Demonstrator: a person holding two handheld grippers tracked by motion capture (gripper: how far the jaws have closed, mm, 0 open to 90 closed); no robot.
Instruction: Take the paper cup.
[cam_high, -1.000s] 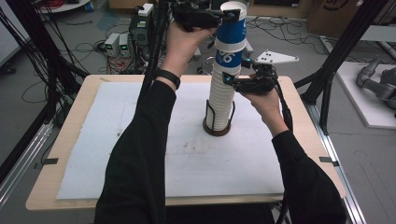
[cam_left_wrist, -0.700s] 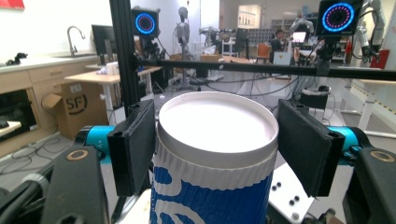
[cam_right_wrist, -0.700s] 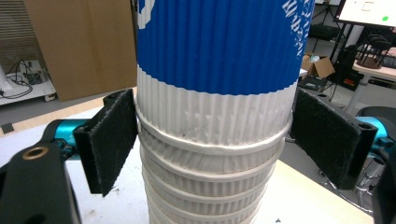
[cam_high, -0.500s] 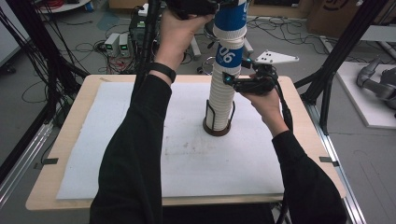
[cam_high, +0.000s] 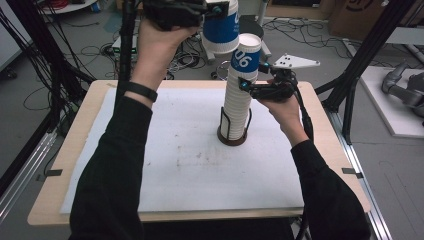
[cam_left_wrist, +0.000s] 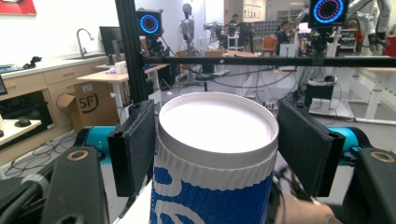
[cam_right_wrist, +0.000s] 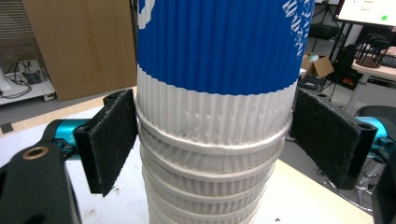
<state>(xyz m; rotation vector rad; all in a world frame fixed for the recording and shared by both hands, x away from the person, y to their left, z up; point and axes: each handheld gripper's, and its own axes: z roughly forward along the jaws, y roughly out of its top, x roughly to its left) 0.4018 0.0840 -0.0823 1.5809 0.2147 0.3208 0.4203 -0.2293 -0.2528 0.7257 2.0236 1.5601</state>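
Desk (cam_high: 320, 165), seen from the high view, with a white sheet (cam_high: 175, 165) laid over it. Near its far middle stood the stack of ribbed paper cups (cam_high: 236, 107) in a dark wire holder (cam_high: 234, 134). A second earlier the top cup sat nested on that stack; by this moment it had come free and hung above and to the left of the stack's open rim — clear of it, with a gap between the two.

The lifted cup (cam_high: 221, 30), blue-banded with a white rim, was carried in the left tool (cam_high: 212, 9); in the left gripper view its two black pads (cam_left_wrist: 133, 144) sat clenched against the cup (cam_left_wrist: 217, 154) just below the rim. The left hand (cam_high: 160, 45) had risen and drawn away toward the far left over that interval.

The right tool (cam_high: 246, 86) bracketed the upper stack, and the right hand (cam_high: 285, 107) had kept its place. In the right gripper view its pads (cam_right_wrist: 109, 140) pressed the ribbed wall of the stack (cam_right_wrist: 212, 140) from both sides — a steadying grip.

Judgement: separation of one cup was complete; setting it down on the desk appeared to be the step remaining.
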